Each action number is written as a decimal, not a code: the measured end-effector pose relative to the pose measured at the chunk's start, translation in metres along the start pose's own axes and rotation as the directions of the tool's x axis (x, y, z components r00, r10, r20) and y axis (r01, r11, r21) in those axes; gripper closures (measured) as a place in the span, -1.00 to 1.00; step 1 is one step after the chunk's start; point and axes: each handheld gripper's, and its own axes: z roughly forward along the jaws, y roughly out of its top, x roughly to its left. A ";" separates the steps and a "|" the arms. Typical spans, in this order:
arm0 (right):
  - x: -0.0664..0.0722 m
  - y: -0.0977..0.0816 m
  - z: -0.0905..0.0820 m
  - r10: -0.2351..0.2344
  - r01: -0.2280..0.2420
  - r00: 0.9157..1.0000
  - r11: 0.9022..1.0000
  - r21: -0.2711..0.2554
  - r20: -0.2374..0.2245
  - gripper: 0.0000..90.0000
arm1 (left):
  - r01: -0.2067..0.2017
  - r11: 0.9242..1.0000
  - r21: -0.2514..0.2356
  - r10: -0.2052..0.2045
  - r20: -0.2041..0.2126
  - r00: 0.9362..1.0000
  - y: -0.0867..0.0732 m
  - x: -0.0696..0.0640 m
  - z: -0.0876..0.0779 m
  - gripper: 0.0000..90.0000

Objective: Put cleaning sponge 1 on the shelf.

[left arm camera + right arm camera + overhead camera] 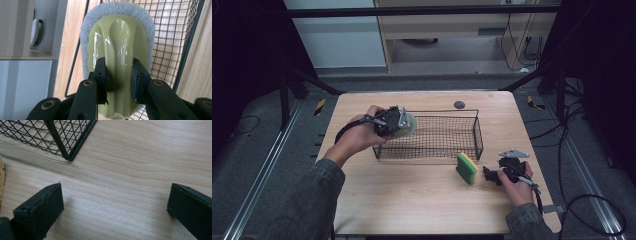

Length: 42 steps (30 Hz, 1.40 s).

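My left gripper [398, 125] [119, 80] is shut on a pale green scrubber [117, 42] with a white pad [410, 124], its pads pressing the raised handle ridge. I hold it over the left end of the black wire basket [477, 131] [180, 37]. A green and yellow sponge [466, 168] stands on edge on the wooden table [412, 200], just in front of the basket's right corner. A sliver of the sponge [1, 180] appears at the left edge of the right gripper view. My right gripper [491, 175] [115, 207] rests low over the table to the right of the sponge, open, nothing between its fingers.
A small dark round mark [459, 104] lies on the table behind the basket. The basket's corner [68, 155] sits just ahead of my right gripper. Cables [582, 200] trail on the floor to the right of the table.
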 end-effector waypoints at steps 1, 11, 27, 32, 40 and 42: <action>0.000 0.000 0.000 0.000 0.000 1.000 1.000 0.000 0.000 -0.98 | 0.000 1.000 0.000 0.000 0.000 1.000 0.000 0.000 0.000 0.56; 0.000 0.000 0.000 0.003 -0.003 1.000 1.000 0.000 -0.003 -0.98 | 0.002 1.000 0.013 -0.002 0.021 1.000 -0.006 -0.004 0.008 0.56; 0.000 0.000 0.000 0.005 -0.005 1.000 1.000 -0.001 -0.004 -0.98 | 0.012 0.999 0.032 -0.014 0.050 0.999 -0.012 -0.010 0.024 0.56; 0.000 0.000 0.000 0.005 -0.005 1.000 1.000 -0.001 -0.004 -0.98 | 0.020 0.999 0.043 -0.023 0.057 0.998 -0.015 -0.011 0.031 0.56; 0.000 0.000 0.000 0.004 -0.004 1.000 1.000 -0.001 -0.004 -0.98 | 0.020 0.999 0.045 -0.024 0.076 0.997 -0.016 -0.011 0.038 0.56; 0.000 0.000 0.000 0.004 -0.004 1.000 1.000 -0.001 -0.004 -0.98 | 0.020 0.999 0.046 -0.024 0.083 0.996 -0.016 -0.011 0.040 0.56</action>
